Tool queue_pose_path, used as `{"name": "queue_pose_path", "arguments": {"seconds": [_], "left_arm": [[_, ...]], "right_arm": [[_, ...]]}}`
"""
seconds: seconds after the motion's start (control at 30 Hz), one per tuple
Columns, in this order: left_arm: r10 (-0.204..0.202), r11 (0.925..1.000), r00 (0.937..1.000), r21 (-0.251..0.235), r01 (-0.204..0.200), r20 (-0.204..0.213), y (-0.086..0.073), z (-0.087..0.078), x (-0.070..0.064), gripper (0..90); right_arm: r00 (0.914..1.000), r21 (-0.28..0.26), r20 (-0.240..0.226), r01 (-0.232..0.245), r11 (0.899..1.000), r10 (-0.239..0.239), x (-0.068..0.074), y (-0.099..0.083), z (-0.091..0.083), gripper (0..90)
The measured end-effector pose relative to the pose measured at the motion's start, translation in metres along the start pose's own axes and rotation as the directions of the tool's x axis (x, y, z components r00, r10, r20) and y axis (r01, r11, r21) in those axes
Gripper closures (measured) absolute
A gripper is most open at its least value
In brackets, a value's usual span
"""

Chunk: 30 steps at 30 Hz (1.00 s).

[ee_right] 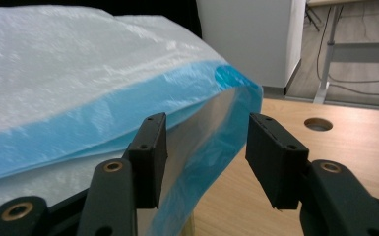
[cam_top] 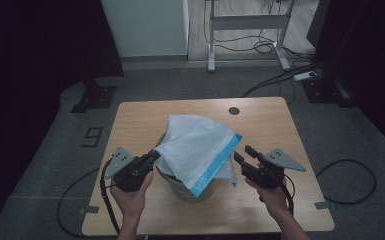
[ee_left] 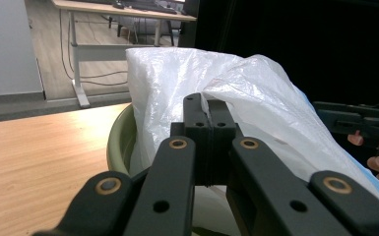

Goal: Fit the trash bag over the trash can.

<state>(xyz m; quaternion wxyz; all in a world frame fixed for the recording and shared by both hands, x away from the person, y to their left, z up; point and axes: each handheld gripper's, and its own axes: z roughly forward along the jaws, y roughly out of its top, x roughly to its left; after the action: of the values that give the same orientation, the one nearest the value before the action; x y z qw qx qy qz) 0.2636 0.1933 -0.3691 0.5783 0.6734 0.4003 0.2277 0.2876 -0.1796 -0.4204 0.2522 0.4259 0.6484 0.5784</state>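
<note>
Both hands came in at the near edge of the table [cam_top: 140, 112], on either side of the olive bin [cam_top: 192, 190]. Left of the bin, the left hand-held gripper [cam_top: 153, 156] was clamped on the white plastic bag [cam_top: 195, 142] draped over the bin's mouth. Right of the bin, the right hand-held gripper [cam_top: 242, 154] stood with jaws apart around the bag's blue-banded edge [ee_right: 187, 101], not pinching it.
</note>
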Motion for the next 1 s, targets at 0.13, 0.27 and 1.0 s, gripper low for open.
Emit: {"name": "queue_pose_path", "arguments": {"seconds": [0.13,0.27,1.0], "left_arm": [[-0.009,1.0,1.0,-0.001,0.009,0.003,-0.001,0.0,0.002,89.9],[-0.017,0.9999,0.9998,-0.004,0.017,0.005,-0.002,-0.001,0.003,89.9],[-0.025,0.9997,0.9994,-0.005,0.025,0.022,-0.005,-0.001,0.006,89.9]], "right_arm": [[0.9995,0.011,-0.01,-0.03,0.999,0.03,-0.002,-0.003,0.005,50.3],[0.999,0.008,-0.016,-0.042,0.999,0.042,-0.003,-0.002,0.007,51.1],[0.9909,-0.001,-0.112,-0.076,0.997,0.075,-0.005,0.008,0.019,55.5]]}}
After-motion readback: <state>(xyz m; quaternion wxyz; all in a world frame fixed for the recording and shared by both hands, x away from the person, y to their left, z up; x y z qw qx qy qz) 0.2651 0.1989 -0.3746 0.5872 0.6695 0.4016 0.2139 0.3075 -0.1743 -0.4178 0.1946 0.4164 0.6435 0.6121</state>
